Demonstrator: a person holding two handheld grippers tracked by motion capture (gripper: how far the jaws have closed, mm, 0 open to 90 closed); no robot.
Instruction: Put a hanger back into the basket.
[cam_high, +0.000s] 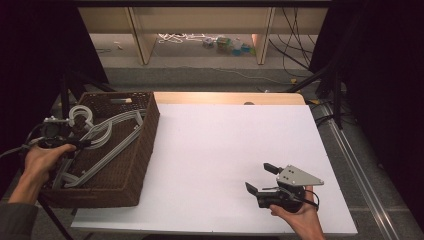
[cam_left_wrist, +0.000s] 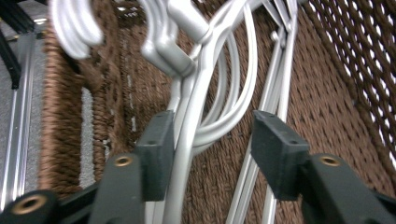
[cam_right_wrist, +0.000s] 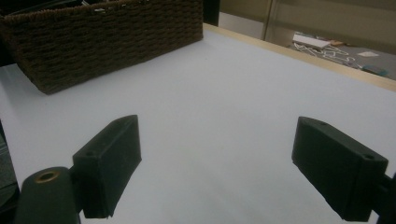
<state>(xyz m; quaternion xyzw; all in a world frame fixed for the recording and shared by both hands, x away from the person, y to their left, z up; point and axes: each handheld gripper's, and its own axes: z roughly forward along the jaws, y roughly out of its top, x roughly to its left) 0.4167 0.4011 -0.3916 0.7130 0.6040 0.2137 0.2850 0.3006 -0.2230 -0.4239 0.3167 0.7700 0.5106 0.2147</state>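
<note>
Several grey plastic hangers (cam_high: 107, 135) lie stacked in a brown woven basket (cam_high: 142, 150) at the table's left. My left gripper (cam_high: 84, 143) reaches into the basket over them. In the left gripper view its jaws (cam_left_wrist: 210, 135) stand apart around a hanger's neck (cam_left_wrist: 191, 107). The bar lies against the left jaw and a gap separates it from the right jaw, so nothing is pinched. My right gripper (cam_high: 260, 178) rests low over the white tabletop near the front right edge. It is open, with nothing between its jaws (cam_right_wrist: 217, 154).
The white table surface (cam_high: 225, 145) stretches from the basket to the right edge. The basket wall (cam_right_wrist: 102, 42) rises at the far left in the right gripper view. Beyond the table are wooden furniture legs (cam_high: 142, 37), cables and dark stands.
</note>
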